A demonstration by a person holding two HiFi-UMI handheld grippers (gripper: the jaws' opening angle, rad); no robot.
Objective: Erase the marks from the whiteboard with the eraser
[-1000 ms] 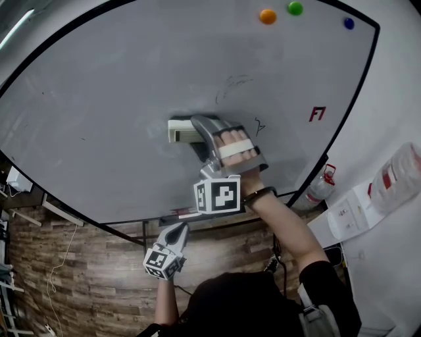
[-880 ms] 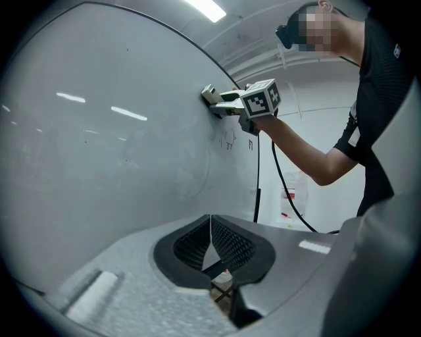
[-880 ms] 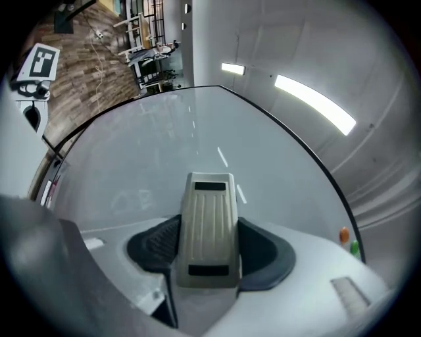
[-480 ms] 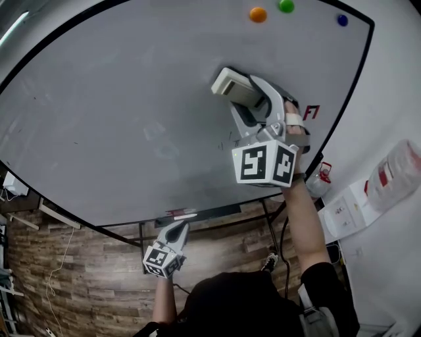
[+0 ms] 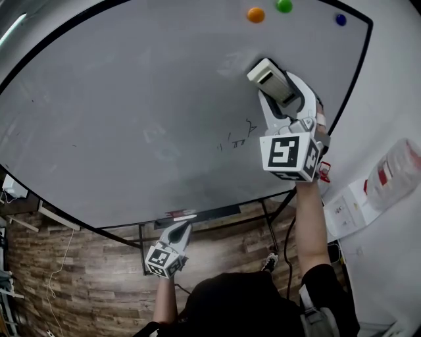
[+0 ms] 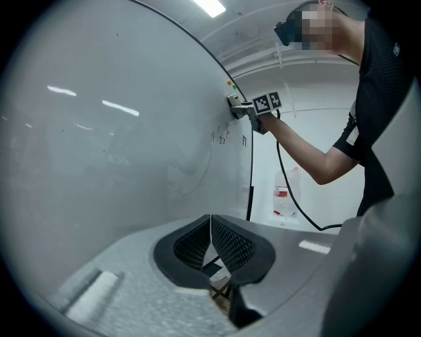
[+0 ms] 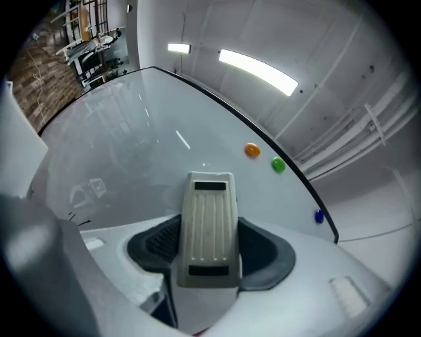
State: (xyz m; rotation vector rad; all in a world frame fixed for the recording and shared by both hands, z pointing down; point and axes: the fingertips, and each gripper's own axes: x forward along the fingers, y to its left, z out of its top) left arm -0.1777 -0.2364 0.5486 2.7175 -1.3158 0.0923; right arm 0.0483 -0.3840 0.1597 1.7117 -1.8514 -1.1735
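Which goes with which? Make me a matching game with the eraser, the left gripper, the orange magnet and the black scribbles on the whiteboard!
Things:
1. eraser
2. left gripper
3. orange magnet
4. black scribbles

Place or state:
A. near the top edge of the whiteboard
B. shut, holding nothing
C. clamped in the right gripper, pressed on the board
D. mid-board, not wiped off yet

Pairs: 1-C, 2-B, 3-A, 4-D

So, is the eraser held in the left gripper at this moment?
No, the eraser sits clamped between the jaws of the right gripper, while the left gripper is shut on nothing.
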